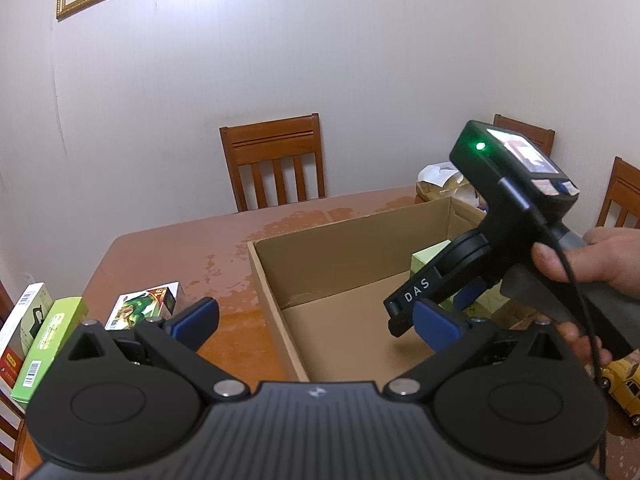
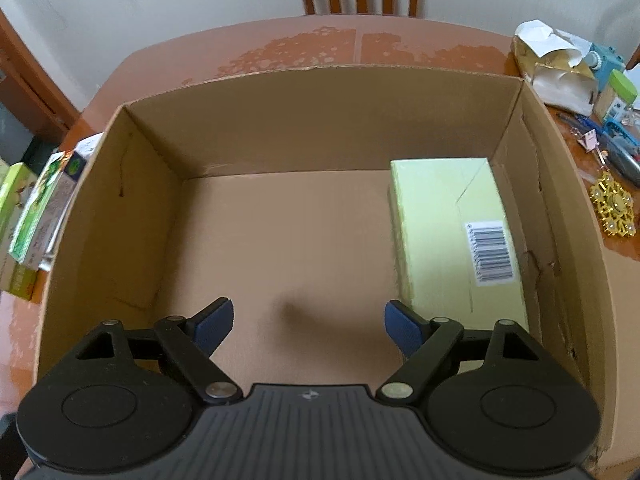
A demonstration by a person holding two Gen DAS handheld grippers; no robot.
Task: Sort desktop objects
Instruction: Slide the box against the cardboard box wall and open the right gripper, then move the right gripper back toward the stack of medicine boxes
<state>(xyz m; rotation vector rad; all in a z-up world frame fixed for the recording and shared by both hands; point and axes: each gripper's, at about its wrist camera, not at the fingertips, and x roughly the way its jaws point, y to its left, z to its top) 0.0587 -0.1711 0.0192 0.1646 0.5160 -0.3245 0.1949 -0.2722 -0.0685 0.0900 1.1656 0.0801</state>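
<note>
An open cardboard box [image 2: 320,120] sits on the brown table, and a pale green carton [image 2: 452,232] with a barcode lies against its right wall. My right gripper [image 2: 309,330] points down into the box, open, with only bare box floor between its blue pads. My left gripper [image 1: 316,324] hovers open at the box's [image 1: 272,280] near left corner, holding nothing. In the left wrist view a hand [image 1: 600,256] holds the right gripper over the pale green carton [image 1: 430,256].
Several small boxes stand left of the cardboard box: a green picture box [image 1: 148,306], a lime one [image 1: 48,344] and a white one [image 1: 24,320]. A yellow toy car [image 1: 624,380], a gold ornament [image 2: 614,208], a paper bag [image 2: 556,68] and clutter lie right. Wooden chairs [image 1: 276,160] stand behind.
</note>
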